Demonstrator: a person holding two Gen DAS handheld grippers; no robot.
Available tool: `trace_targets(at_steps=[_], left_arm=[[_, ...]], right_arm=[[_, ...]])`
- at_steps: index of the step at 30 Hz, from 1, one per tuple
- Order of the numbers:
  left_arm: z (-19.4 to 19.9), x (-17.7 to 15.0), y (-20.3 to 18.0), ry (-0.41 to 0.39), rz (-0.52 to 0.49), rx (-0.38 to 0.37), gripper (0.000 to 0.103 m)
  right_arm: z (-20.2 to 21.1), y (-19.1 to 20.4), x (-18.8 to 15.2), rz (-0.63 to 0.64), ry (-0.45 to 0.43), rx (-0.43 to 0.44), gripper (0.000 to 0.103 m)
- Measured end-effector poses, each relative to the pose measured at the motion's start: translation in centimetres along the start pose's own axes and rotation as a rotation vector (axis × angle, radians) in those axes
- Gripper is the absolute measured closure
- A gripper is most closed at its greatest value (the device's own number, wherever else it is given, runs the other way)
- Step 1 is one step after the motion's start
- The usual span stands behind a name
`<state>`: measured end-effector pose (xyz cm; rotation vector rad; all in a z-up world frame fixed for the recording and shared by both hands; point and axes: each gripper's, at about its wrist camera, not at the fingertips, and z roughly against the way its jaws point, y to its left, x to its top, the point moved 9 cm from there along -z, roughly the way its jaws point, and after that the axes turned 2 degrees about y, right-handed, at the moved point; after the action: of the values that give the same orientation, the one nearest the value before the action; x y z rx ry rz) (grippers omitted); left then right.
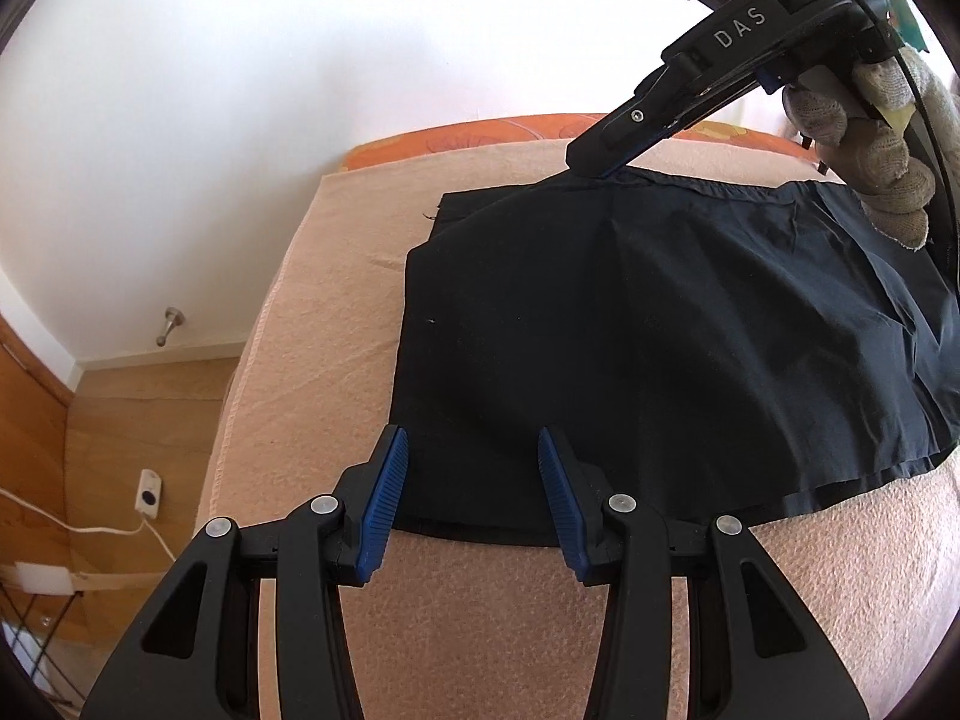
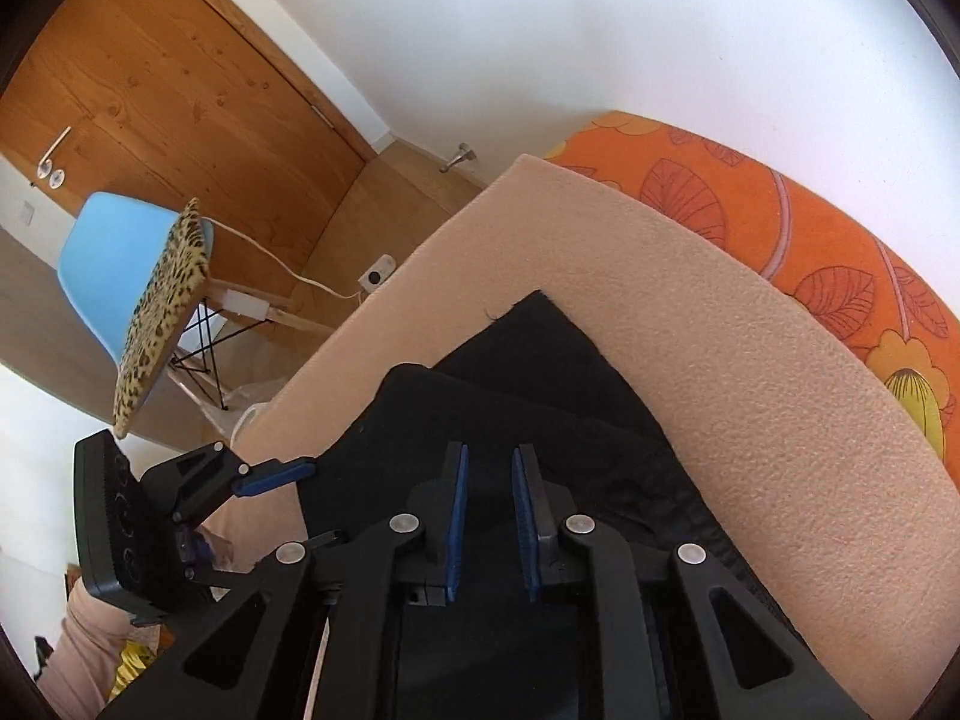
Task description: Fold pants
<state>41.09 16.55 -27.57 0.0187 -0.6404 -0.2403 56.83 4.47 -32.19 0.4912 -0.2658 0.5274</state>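
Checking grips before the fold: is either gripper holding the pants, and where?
Left gripper: nothing, jaws open. Right gripper sits at the far edge of the pants; grip unclear.

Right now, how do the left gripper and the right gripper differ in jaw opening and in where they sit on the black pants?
The left gripper has its jaws wide apart; the right gripper has its jaws nearly together. The left gripper sits at the near hem of the black pants; the right gripper tips at the far edge. Whether the right grips cloth is unclear. Both have blue pads and point down at the pants.
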Motion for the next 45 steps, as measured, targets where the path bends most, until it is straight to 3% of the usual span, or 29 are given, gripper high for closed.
trace_targets(at_steps=[1,2,3,5,11,13,14,15,18,20,24,28,30,32,34,36,40,43,44,45], left_arm=[[0.1,-0.1,0.0,-0.004,0.002,-0.002,0.059],[0.1,-0.1,0.0,-0.008,0.002,-0.003,0.059],[0.1,-0.1,0.0,-0.012,0.002,-0.003,0.059],[0.2,-0.2,0.0,-0.017,0.0,-0.002,0.059],[0.4,-0.4,0.1,-0.028,0.0,-0.017,0.059],[0.5,-0.4,0.0,-0.032,-0.002,-0.015,0.059],[0.5,-0.4,0.0,-0.032,-0.001,-0.016,0.059],[0.5,-0.4,0.0,-0.032,0.0,-0.017,0.059],[0.4,-0.4,0.1,-0.03,-0.003,-0.017,0.059],[0.3,-0.4,0.1,-0.03,-0.001,-0.015,0.059],[0.3,-0.4,0.2,-0.031,0.001,-0.011,0.059],[0.3,-0.4,0.1,-0.034,0.004,-0.009,0.059],[0.3,-0.4,0.2,-0.034,0.005,-0.008,0.059],[0.3,-0.4,0.2,-0.034,0.004,-0.007,0.059],[0.3,-0.4,0.1,-0.034,0.002,-0.006,0.059],[0.4,-0.4,0.1,-0.035,0.0,-0.006,0.059],[0.5,-0.4,-0.1,-0.038,0.0,-0.007,0.059],[0.5,-0.4,-0.1,-0.038,0.0,-0.006,0.059],[0.5,-0.4,-0.1,-0.038,0.0,-0.005,0.059],[0.6,-0.4,-0.1,-0.039,0.0,-0.004,0.059]], right_arm=[[0.2,0.1,0.4,0.017,-0.016,-0.028,0.089],[0.6,-0.1,1.0,0.017,-0.041,-0.062,0.079],[1.0,-0.8,1.7,-0.005,-0.068,-0.099,0.053],[1.5,-2.3,2.7,-0.061,-0.105,-0.139,0.029],[-0.8,-5.8,1.5,-0.138,0.005,-0.121,0.036],[-1.5,-5.7,0.8,-0.165,0.03,-0.077,0.049],[-1.6,-5.6,0.6,-0.159,0.023,-0.075,0.051],[-1.4,-5.3,0.5,-0.143,0.017,-0.08,0.061],[-0.1,-4.5,0.0,-0.105,0.001,-0.083,0.078],[0.7,-3.9,-0.1,-0.05,-0.009,-0.117,0.082],[1.2,-2.3,-0.3,0.037,0.006,-0.177,0.078],[0.6,-0.9,-0.2,0.028,0.026,-0.066,0.076],[0.1,-0.7,-0.2,0.017,0.02,-0.02,0.055],[-0.5,-1.1,0.3,-0.009,0.008,-0.012,0.054],[-0.9,-1.6,0.6,-0.036,-0.003,-0.017,0.065],[-1.0,-1.0,0.5,-0.027,-0.014,-0.003,0.095],[0.8,2.7,-0.4,0.171,-0.062,0.009,0.103],[1.0,1.9,-0.4,0.175,-0.049,-0.064,0.103],[0.9,0.8,-0.1,0.14,-0.052,-0.114,0.097],[1.1,-0.5,0.3,0.091,-0.06,-0.143,0.076]])
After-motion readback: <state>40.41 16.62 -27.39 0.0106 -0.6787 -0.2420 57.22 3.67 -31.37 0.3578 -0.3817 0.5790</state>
